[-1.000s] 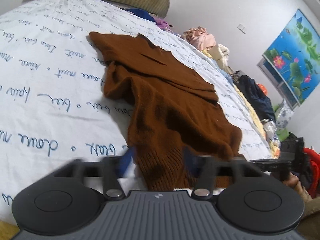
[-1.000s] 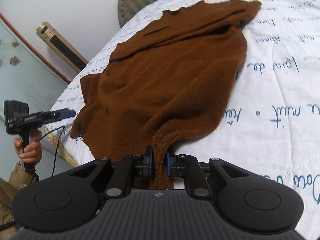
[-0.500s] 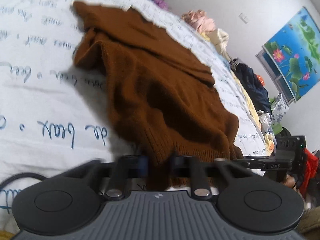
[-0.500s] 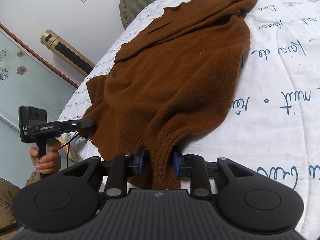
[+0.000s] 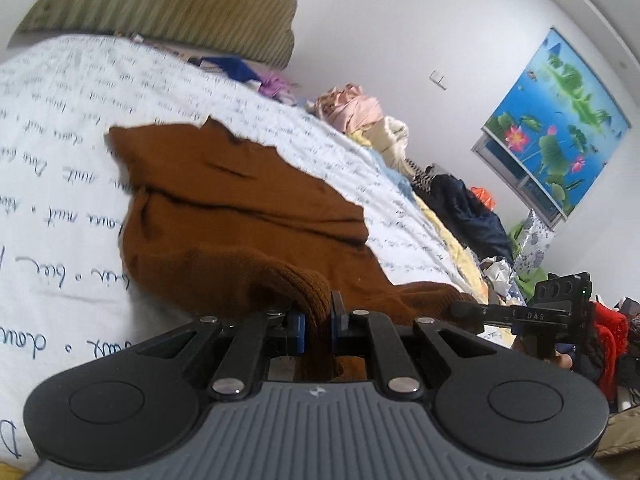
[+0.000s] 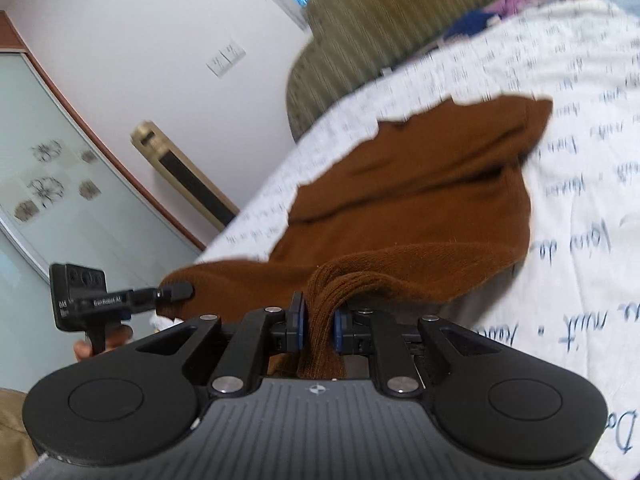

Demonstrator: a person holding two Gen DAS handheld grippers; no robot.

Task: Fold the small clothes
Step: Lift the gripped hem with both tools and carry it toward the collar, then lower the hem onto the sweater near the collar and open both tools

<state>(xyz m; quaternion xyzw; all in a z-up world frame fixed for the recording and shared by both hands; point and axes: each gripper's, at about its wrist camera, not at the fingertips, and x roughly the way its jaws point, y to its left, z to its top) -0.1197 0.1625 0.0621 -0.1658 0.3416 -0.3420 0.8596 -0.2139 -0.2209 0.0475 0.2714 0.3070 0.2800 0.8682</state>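
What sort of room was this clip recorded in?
Most likely a home bedroom. A bed with a white quilt printed with handwriting fills both views, a padded olive headboard stands behind it, and loose clothes are heaped along the far edge. A brown sweater lies on the quilt.

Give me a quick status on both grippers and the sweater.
Left hand-held gripper just closed on brown sweater hem. Right hand-held gripper clamped on hem too. Near edge lifted off bedspread. Nothing in the way.

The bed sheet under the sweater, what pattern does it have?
White bed sheet with blue handwritten script; clearest in the left wrist view.
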